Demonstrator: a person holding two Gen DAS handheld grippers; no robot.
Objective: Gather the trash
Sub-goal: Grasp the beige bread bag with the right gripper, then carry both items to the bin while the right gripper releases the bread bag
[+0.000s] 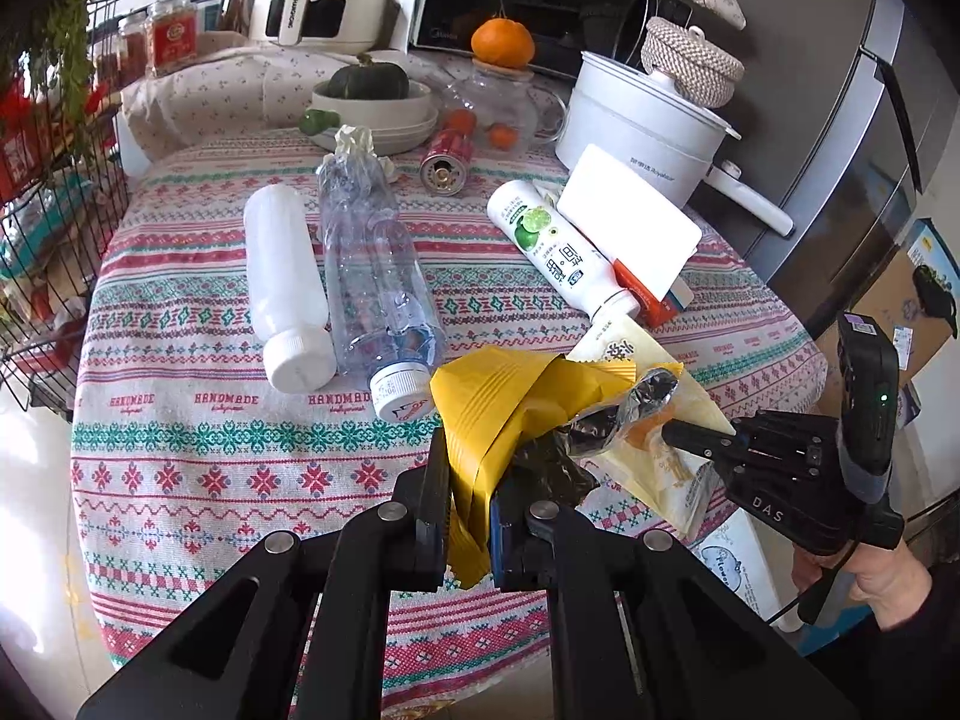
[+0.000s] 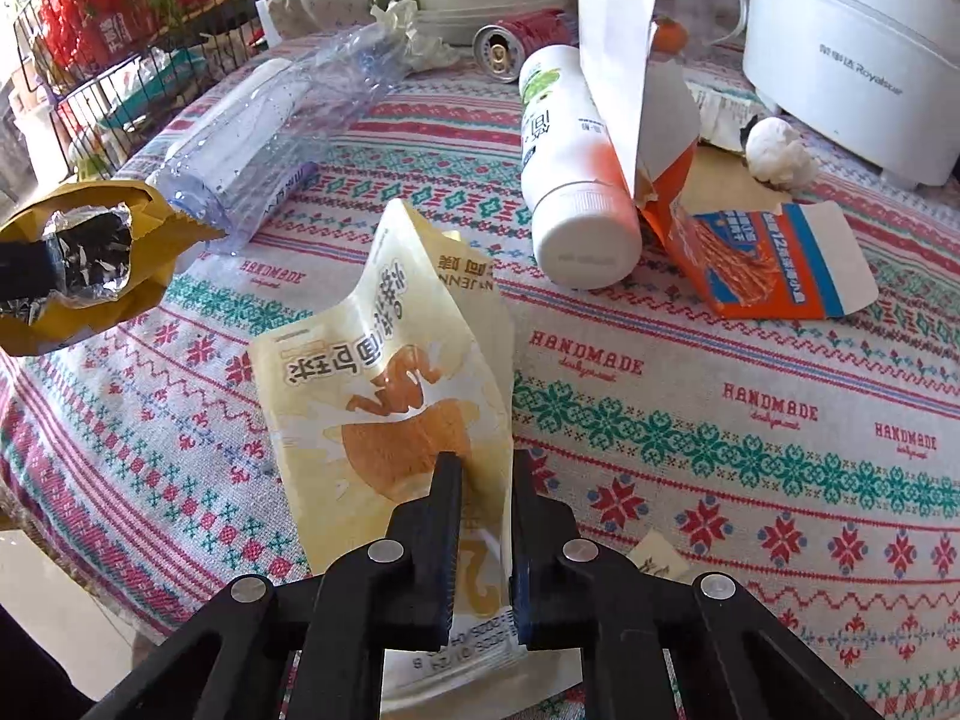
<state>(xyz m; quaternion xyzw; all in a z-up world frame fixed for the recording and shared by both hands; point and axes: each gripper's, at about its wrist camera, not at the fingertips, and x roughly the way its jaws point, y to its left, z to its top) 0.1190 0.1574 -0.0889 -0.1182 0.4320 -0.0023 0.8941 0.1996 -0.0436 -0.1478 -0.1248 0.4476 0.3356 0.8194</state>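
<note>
Cream wrapper [image 2: 384, 396] before capped bottle [image 2: 576, 180]

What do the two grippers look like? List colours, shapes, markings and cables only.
Both are matte black, with angular linkage arms joined by round silver pins. The left gripper has a blue pad. The right gripper bears white "DAS" lettering, a black handle with a green light, and a black cable.

L gripper [image 1: 469, 516] clamped on a crumpled yellow wrapper [image 1: 498, 414], foil lining showing at its torn end. R gripper [image 1: 672, 437] comes in from the right, pinching a pale yellow snack pouch [image 1: 666, 468] just beside that wrapper. On the patterned tablecloth [image 1: 198, 468]: white bottle [image 1: 285, 288] and clear plastic bottle [image 1: 375, 276] lying side by side, lime-label bottle [image 1: 555, 246] further right, red can [image 1: 447, 162] behind.
</note>
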